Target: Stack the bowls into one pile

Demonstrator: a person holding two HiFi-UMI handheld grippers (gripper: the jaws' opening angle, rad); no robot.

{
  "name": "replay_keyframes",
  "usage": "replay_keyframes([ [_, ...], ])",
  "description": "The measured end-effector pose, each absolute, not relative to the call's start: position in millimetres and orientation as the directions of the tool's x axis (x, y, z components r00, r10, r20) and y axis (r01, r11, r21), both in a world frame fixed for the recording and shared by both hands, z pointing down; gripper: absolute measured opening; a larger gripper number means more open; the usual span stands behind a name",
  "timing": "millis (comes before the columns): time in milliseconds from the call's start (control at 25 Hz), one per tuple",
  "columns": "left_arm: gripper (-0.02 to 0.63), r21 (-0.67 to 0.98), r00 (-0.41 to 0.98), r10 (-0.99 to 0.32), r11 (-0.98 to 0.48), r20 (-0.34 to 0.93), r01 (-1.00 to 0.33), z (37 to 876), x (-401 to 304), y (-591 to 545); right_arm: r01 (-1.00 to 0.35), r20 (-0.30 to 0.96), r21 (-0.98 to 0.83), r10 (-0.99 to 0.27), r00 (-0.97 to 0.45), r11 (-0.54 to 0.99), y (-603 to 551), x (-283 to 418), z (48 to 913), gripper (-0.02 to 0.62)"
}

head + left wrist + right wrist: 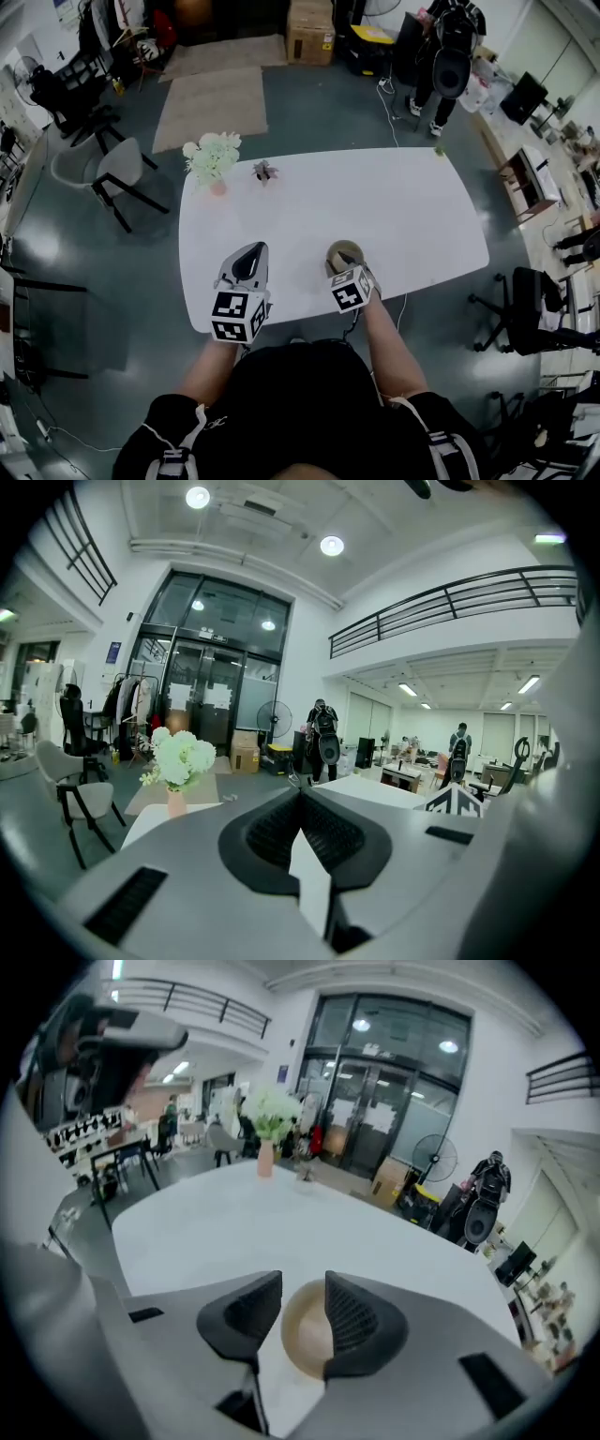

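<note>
A tan bowl (344, 254) sits near the front edge of the white table (403, 206); whether more bowls are nested in it I cannot tell. My right gripper (351, 271) hovers just over the bowl's near rim. In the right gripper view its jaws stand apart, and the bowl (305, 1335) shows in the gap of the right gripper (302, 1284), below the pads and not pressed by them. My left gripper (252, 249) is off to the bowl's left above bare table. In the left gripper view the left gripper (301, 791) has its tips together and nothing in them.
A vase of white flowers (213, 159) and a small potted plant (264, 172) stand at the table's far left. Chairs (112, 173) are left of the table and an office chair (525, 300) is to its right. A person (450, 56) stands beyond the far edge.
</note>
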State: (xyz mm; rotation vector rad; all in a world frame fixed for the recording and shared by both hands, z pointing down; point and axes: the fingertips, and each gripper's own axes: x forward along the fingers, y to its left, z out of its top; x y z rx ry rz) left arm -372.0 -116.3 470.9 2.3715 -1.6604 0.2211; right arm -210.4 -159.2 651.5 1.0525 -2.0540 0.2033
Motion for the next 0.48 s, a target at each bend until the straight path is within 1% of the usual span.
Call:
replay_keyframes([
  [120, 0.014, 0.101, 0.356, -0.902, -0.341, 0.246, -0.934, 465, -365, -118, -0.832, 0.529, 0.140, -0.751, -0.395, 0.536, -170, -209, 593, 0.130],
  [240, 0.014, 0.093, 0.370, -0.901, -0.358, 0.227, -0.929, 457, -360, -122, -0.893, 0.322, 0.097, -0.863, -0.389, 0.439, -176, -200, 533, 0.081],
  [360, 0.014, 0.085, 0.377, -0.904, -0.367, 0.202, -0.926, 447, -353, -125, -0.925, 0.163, 0.064, -0.919, -0.360, 0.374, -175, -188, 481, 0.023],
  [480, 0.014, 0.079, 0.381, -0.907, -0.373, 0.181, -0.925, 435, -347, -126, -0.933, 0.063, 0.027, -0.932, -0.357, 0.359, -167, -182, 442, 0.017],
])
